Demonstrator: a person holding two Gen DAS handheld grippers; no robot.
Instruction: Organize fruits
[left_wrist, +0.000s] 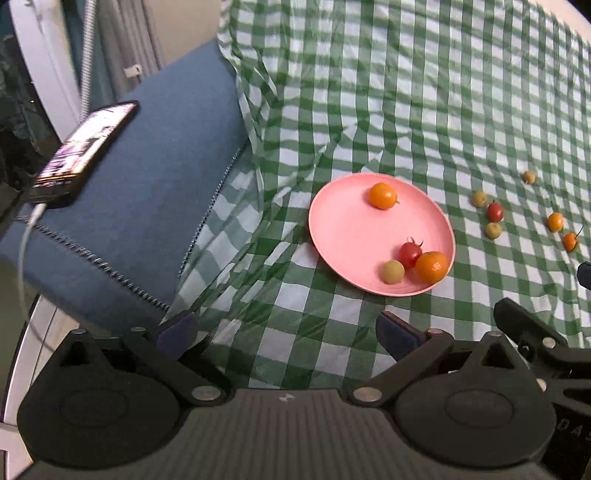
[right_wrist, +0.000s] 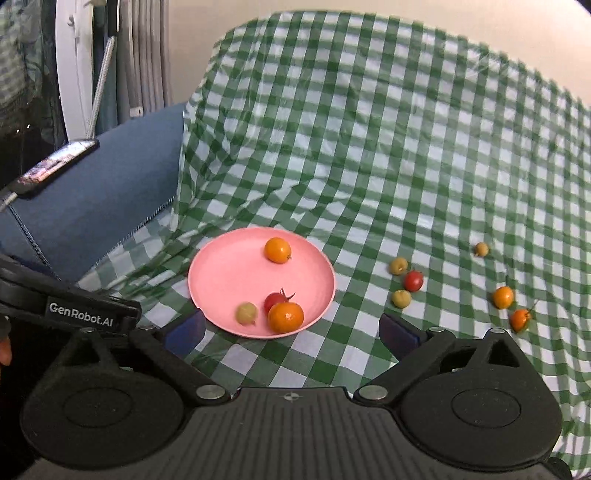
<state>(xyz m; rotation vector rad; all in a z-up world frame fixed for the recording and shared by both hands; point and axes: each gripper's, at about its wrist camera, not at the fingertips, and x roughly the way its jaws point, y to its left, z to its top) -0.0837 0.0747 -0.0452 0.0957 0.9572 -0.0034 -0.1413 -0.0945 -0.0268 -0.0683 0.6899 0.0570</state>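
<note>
A pink plate (left_wrist: 351, 229) (right_wrist: 229, 273) lies on the green checked cloth. On it are two orange fruits (left_wrist: 383, 195) (left_wrist: 431, 266), a red tomato (left_wrist: 409, 253) and a greenish fruit (left_wrist: 392, 271). The same fruits show in the right wrist view: orange (right_wrist: 277, 250) (right_wrist: 285, 316), red (right_wrist: 274, 301), greenish (right_wrist: 246, 313). Loose fruits lie on the cloth right of the plate: greenish ones (right_wrist: 398, 266) (right_wrist: 401, 298) (right_wrist: 481, 249), a red one (right_wrist: 413, 281) and orange ones (right_wrist: 502, 297) (right_wrist: 520, 319). My left gripper (left_wrist: 284, 332) and right gripper (right_wrist: 291, 330) are open and empty, both near the plate's front edge.
A blue cushion (left_wrist: 147, 192) (right_wrist: 96, 206) lies left of the cloth. A phone (left_wrist: 85, 147) (right_wrist: 51, 166) on a cable sits on its far side. The cloth (left_wrist: 443, 92) is wrinkled behind the plate. The left gripper's body (right_wrist: 74, 310) shows at the right view's left edge.
</note>
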